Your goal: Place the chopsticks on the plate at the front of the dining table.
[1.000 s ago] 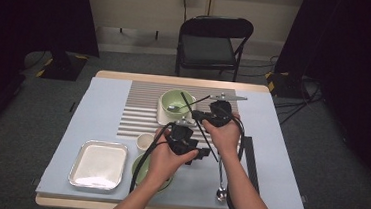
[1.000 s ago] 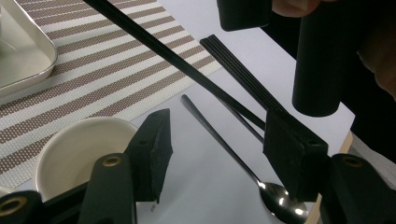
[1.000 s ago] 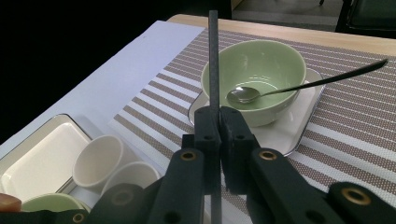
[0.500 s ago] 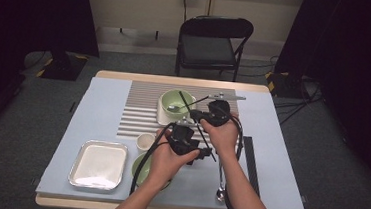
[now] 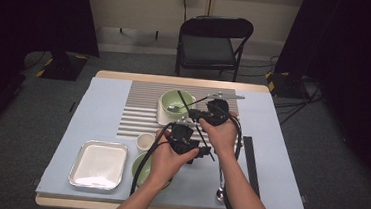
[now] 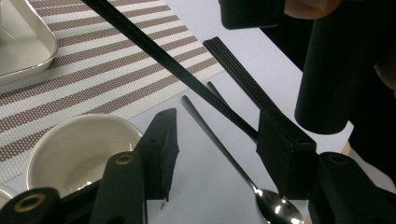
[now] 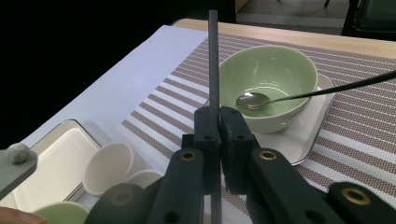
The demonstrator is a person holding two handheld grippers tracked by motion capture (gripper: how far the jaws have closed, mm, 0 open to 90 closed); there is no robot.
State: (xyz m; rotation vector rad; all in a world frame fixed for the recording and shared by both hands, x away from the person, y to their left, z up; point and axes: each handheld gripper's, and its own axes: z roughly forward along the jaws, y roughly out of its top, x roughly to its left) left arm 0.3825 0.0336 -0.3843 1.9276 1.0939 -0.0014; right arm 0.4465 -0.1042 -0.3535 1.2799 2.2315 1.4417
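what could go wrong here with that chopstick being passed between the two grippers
The right gripper pinches a thin black chopstick near its middle, so it might pivot or slip. The left gripper has just been closing, yet its pads sit apart with the chopstick only at one jaw; letting go too soon could drop it. The long end points toward the green bowl holding a spoon, and a swing could knock them.

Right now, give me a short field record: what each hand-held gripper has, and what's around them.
right hand-held gripper: shut on a black chopstick
left hand-held gripper: jaws have just been closing, open; same chopstick passes between them
green bowl: on a white tray, spoon inside
table spoon: lying under left jaws
small white cup: beside left jaws
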